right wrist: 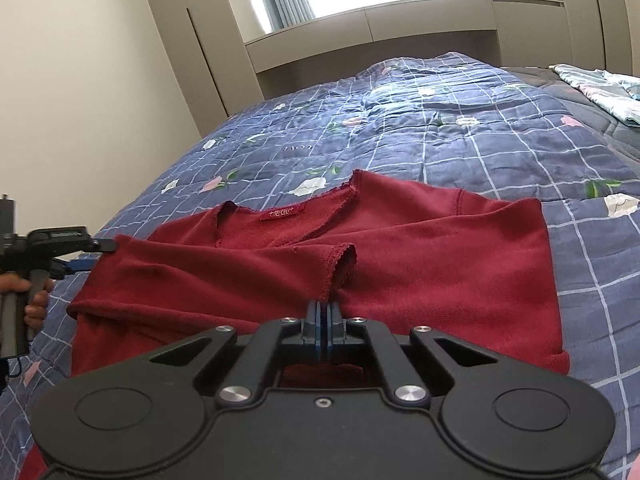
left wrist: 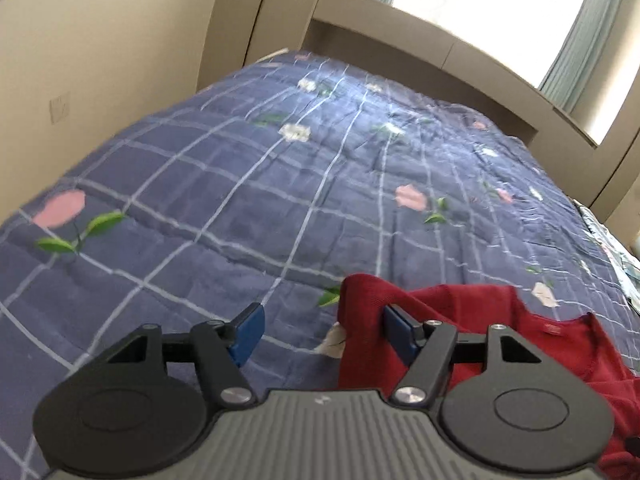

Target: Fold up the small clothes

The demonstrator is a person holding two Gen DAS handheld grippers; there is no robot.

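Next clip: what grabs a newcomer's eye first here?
The red top spread on the blue checked quilt, label up near its neckline. The right gripper is shut on a sleeve cuff pulled across its middle. The left gripper stands open at the garment's left edge, holding nothing.

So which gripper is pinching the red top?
The right gripper: its jaws are shut tight on the red top near its hem. The left gripper is open, one blue finger beside a raised fold.
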